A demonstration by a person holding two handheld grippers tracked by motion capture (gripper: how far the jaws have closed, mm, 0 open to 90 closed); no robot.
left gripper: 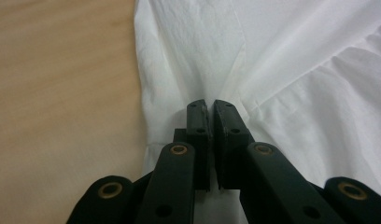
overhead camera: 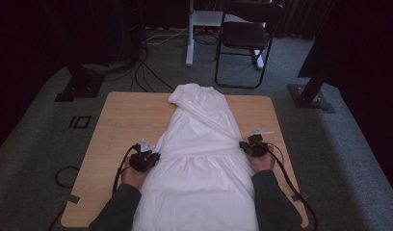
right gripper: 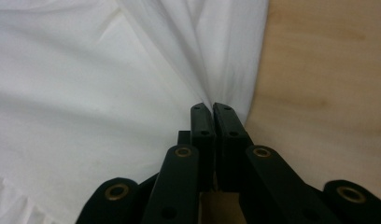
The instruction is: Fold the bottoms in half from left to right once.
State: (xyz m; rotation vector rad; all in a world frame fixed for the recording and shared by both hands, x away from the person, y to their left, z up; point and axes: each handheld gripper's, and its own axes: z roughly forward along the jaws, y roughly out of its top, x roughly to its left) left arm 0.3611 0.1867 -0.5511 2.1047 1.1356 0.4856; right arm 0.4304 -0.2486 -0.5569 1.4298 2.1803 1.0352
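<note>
A white dress (overhead camera: 199, 159) lies lengthwise on the wooden table (overhead camera: 122, 120), its top folded over at the far end and its skirt running off the near edge. At the dress's left side by the waist seam, my left gripper (overhead camera: 156, 156) is shut. In the left gripper view its jaws (left gripper: 210, 103) meet on the cloth (left gripper: 296, 70) close to its edge. On the opposite side my right gripper (overhead camera: 242, 145) is shut too. The right gripper view shows folds of the dress (right gripper: 86, 93) converging into the tips (right gripper: 210, 106), with bare table (right gripper: 328, 93) beside them.
Beyond the table stand a black folding chair (overhead camera: 245, 38) and a white post (overhead camera: 189, 33) on grey carpet. Cables (overhead camera: 151, 72) run across the floor, and black stand bases (overhead camera: 81, 86) (overhead camera: 310, 96) flank the far corners. Bare wood shows on both sides of the dress.
</note>
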